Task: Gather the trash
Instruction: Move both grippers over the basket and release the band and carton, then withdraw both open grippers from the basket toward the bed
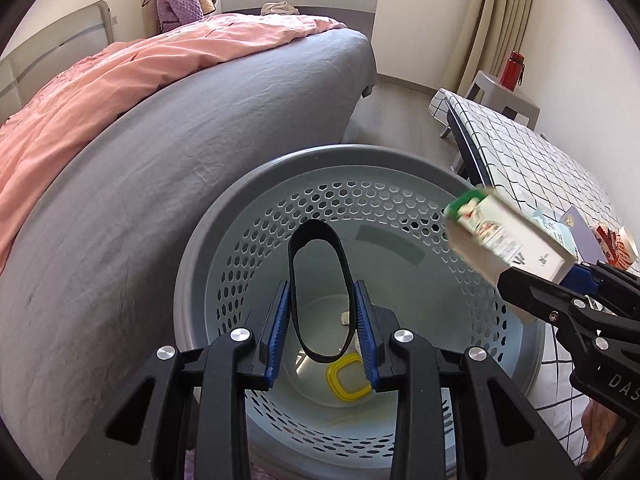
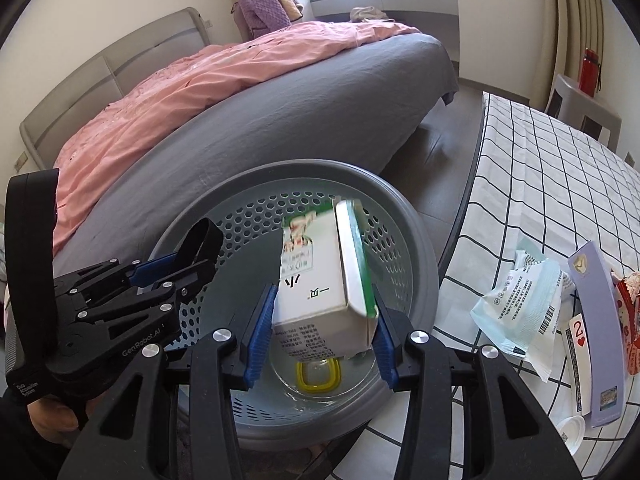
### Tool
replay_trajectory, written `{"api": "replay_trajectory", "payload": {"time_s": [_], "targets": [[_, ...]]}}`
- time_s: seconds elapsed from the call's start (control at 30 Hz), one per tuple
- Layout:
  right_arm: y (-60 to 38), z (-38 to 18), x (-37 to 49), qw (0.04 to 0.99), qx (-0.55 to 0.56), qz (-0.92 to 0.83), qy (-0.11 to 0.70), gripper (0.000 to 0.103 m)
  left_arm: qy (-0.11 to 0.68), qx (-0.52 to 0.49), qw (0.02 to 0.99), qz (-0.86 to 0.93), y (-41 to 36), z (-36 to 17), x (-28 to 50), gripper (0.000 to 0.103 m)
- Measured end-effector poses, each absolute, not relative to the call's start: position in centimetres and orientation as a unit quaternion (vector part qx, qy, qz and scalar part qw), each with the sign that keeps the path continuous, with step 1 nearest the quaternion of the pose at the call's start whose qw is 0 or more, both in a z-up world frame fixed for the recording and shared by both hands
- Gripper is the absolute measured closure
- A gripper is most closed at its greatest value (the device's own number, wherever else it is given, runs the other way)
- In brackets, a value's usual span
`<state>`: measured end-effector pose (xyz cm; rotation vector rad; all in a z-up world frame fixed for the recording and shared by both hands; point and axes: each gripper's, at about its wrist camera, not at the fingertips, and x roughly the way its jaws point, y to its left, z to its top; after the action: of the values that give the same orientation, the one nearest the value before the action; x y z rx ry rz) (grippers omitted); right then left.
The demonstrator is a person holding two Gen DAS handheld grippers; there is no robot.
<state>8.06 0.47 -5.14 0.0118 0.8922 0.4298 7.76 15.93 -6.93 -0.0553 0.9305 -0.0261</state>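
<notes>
The left hand-held gripper (image 1: 322,320) hung over the grey perforated laundry basket (image 1: 224,216), its blue pads (image 1: 280,320) clamped on a black elastic band (image 1: 316,280) whose loop stood up between them. Beside it, the right hand-held gripper (image 2: 324,320) was closed on a white and green carton (image 2: 320,288), pinched by its lower end and tilted over the basket's opening; in the left wrist view the same carton (image 1: 508,236) reached in from the right above the basket rim. At the bottom of the basket lay a yellow ring-shaped piece (image 1: 348,382) and a small white scrap (image 1: 345,317).

To the right of the basket stood a desk (image 2: 532,184) under a white cloth with a black grid. On its near part lay a pale blue plastic packet (image 2: 520,304), a lilac card strip (image 2: 598,332), a playing card with a red two (image 2: 580,334) and a red and white wrapper (image 2: 628,320).

Behind the basket ran a bed (image 1: 200,148) with a grey sheet and a pink duvet (image 1: 120,80). Farther off, a purple bag (image 1: 176,4) sat near the window, and a red bottle (image 1: 514,70) stood on a grey stool (image 1: 504,96) by the curtains.
</notes>
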Motion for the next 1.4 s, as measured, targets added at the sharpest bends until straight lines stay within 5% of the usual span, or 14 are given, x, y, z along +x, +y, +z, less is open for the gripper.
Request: {"api": "replay_trajectory", "payload": {"time_s": [0.13, 0.93, 1.4], "targets": [[0.4, -4.8, 7.7, 0.885, 0.003, 0.206, 0.417, 0.048, 0.441, -0.030, 0.897, -0.005, 16.2, -6.6, 7.5, 0.038], [0.5, -5.0, 7.1, 0.886, 0.002, 0.202, 0.418, 0.047, 0.434, -0.022, 0.900, 0.025, 16.7, -6.3, 6.9, 0.034], [-0.5, -4.7, 5.4, 0.888, 0.014, 0.197, 0.415, 0.030, 0.427, -0.016, 0.904, 0.032, 16.5, -5.1, 5.1, 0.029]]}}
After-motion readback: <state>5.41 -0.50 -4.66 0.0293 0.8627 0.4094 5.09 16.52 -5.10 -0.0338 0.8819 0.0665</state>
